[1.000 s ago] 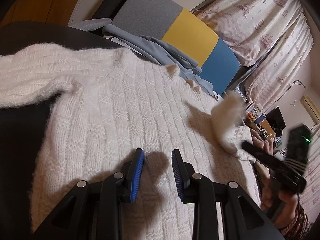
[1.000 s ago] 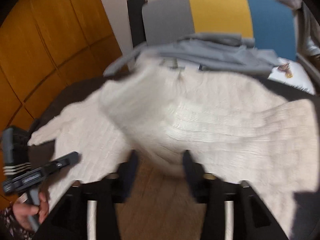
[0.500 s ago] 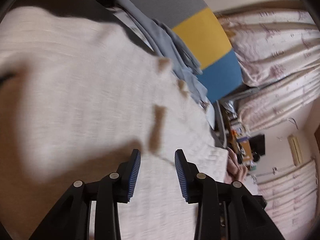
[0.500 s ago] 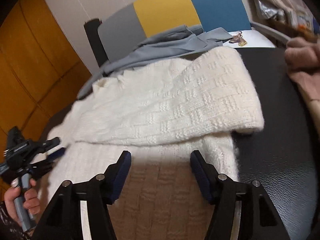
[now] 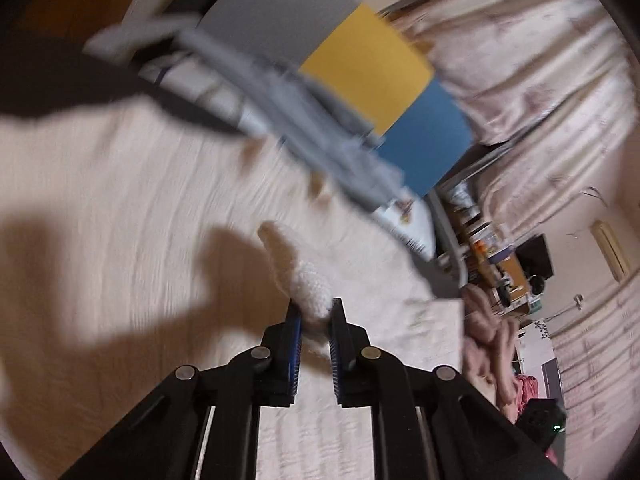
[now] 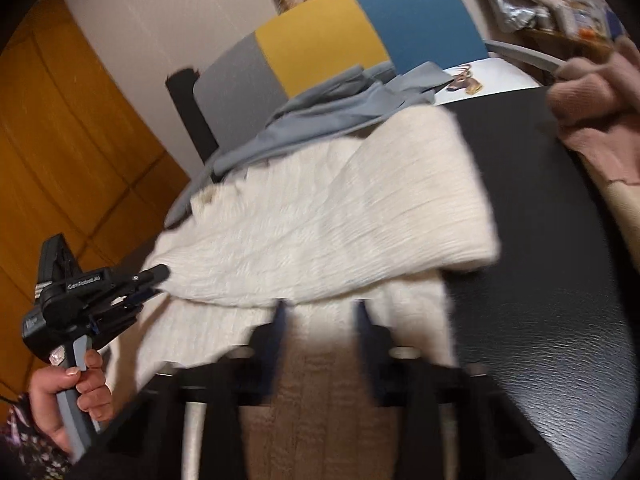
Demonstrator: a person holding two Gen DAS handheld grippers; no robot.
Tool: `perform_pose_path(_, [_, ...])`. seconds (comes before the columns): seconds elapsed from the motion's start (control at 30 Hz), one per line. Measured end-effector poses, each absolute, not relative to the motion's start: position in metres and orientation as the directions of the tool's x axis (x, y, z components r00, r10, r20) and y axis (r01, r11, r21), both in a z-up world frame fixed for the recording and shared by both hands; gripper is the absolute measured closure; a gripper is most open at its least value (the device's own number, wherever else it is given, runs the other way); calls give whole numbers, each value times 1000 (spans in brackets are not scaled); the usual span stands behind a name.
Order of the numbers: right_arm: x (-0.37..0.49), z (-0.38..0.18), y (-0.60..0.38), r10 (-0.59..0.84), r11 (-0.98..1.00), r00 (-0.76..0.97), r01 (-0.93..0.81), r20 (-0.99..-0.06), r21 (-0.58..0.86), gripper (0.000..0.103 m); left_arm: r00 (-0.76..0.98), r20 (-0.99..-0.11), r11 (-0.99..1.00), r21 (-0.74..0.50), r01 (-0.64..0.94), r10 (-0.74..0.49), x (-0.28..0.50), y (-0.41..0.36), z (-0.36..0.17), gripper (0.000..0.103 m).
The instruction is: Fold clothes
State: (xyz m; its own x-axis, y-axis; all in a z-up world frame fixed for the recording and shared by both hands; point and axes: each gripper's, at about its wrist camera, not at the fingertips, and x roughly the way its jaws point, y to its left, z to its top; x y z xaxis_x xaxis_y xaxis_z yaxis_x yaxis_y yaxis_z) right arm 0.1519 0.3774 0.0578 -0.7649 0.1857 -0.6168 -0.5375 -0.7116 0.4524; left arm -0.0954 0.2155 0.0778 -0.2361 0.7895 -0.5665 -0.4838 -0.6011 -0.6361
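Observation:
A white knit sweater [image 6: 320, 232] lies spread on the black table [image 6: 540, 300], with its right sleeve folded across the body. It also fills the left wrist view [image 5: 120, 200], blurred. My left gripper [image 5: 315, 316] is shut on a pinch of the sweater's fluffy edge [image 5: 308, 284]; it also shows in the right wrist view [image 6: 154, 280] at the sweater's left edge. My right gripper [image 6: 322, 312] is open and empty, hovering over the sweater's near hem.
A grey garment [image 6: 320, 120] lies at the table's far side against a grey, yellow and blue chair back [image 6: 340, 36]. A pink garment [image 6: 592, 120] lies at the right. An orange wooden wall [image 6: 60, 160] stands left. Curtains [image 5: 540, 60] hang behind.
My left gripper has closed on a pinch of the sweater's edge; it was open before. My right gripper let go of the sleeve, which now lies folded across the body.

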Motion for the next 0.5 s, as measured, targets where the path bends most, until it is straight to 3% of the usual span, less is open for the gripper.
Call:
perform_pose_path(0.1, [153,65,379,185,-743,-751,-529,-633,410,82,-275,-525,-585,-625,-517,805,-109,207,105,92])
perform_pose_path(0.2, [144,69,382,182,-785,-726,-514,-663,347,85,-294,-543,-607,-593,-528,786,-123,199,113,92])
perform_pose_path(0.5, [122,62,421,268,-740,-658,-608,-704,287,87,-370,-596,-698,-554,-454,713,-150,163,78,91])
